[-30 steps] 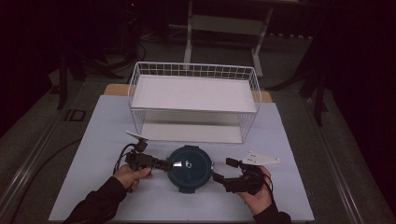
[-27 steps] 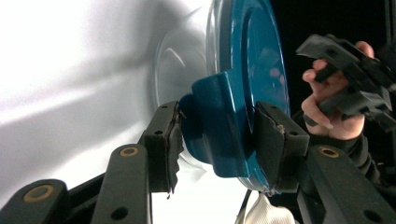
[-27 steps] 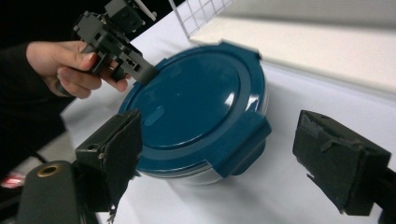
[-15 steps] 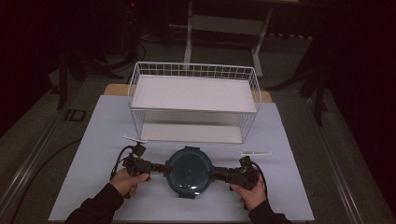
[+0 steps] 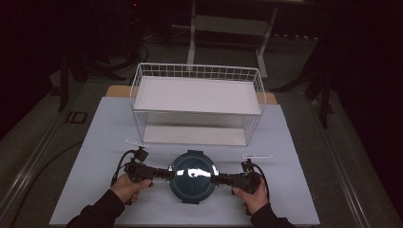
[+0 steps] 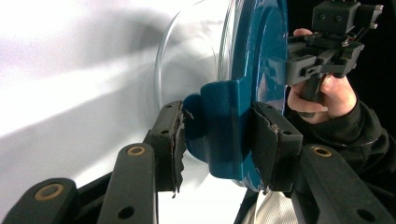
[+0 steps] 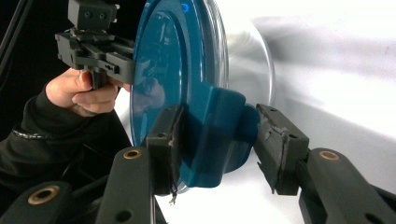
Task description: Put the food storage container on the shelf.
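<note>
A round glass container with a dark teal lid [image 5: 194,176] sits on the white mat near the front edge. My left gripper [image 5: 167,173] comes in level from the left, shut on the lid's left clip tab [image 6: 219,126], both pads pressed to it. From the right, my right gripper [image 5: 219,179] has just been closing its jaws, and its pads now touch both faces of the right clip tab [image 7: 219,135]. The left gripper view shows the other hand [image 6: 322,93] behind the lid. A hand [image 7: 84,95] also shows behind the lid in the right gripper view.
A white wire basket [image 5: 197,71] with a white panel on top stands behind the container, mid-table. The white mat [image 5: 95,142] covers the table, with dark floor and stand legs around it.
The right gripper came down to level beside the lid and its jaws closed onto the right tab. The left gripper kept its hold on the left tab and shifted a little.
</note>
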Action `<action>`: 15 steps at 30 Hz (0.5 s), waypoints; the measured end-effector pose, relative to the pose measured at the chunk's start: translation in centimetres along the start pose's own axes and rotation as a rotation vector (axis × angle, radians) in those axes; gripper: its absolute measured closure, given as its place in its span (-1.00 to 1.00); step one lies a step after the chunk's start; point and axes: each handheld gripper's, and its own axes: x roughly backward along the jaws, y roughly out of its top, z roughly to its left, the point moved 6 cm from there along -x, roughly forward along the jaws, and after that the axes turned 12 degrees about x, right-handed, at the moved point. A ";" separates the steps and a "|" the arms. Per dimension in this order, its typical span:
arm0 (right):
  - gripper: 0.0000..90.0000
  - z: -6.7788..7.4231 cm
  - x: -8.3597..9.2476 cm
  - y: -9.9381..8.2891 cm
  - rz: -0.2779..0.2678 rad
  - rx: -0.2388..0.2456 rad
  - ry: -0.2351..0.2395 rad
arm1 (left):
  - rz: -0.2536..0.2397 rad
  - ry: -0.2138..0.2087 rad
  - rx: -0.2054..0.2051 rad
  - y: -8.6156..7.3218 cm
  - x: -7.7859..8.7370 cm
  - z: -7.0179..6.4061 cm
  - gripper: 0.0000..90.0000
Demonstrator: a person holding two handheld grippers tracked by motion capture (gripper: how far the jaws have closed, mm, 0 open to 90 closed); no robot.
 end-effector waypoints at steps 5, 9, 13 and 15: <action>0.20 0.3 0.0 -0.1 -0.007 0.003 -0.008 | -0.011 0.015 0.003 -0.2 0.0 -0.1 0.25; 0.20 0.2 0.0 -0.1 -0.025 -0.036 -0.013 | -0.032 0.034 0.022 -0.4 0.0 -0.3 0.25; 0.21 0.3 0.0 -0.1 -0.028 -0.046 -0.012 | -0.049 0.045 0.022 -0.6 0.0 -0.5 0.25; 0.23 0.2 0.1 -0.1 -0.023 -0.055 -0.010 | -0.051 0.053 0.014 -0.6 0.0 -0.7 0.26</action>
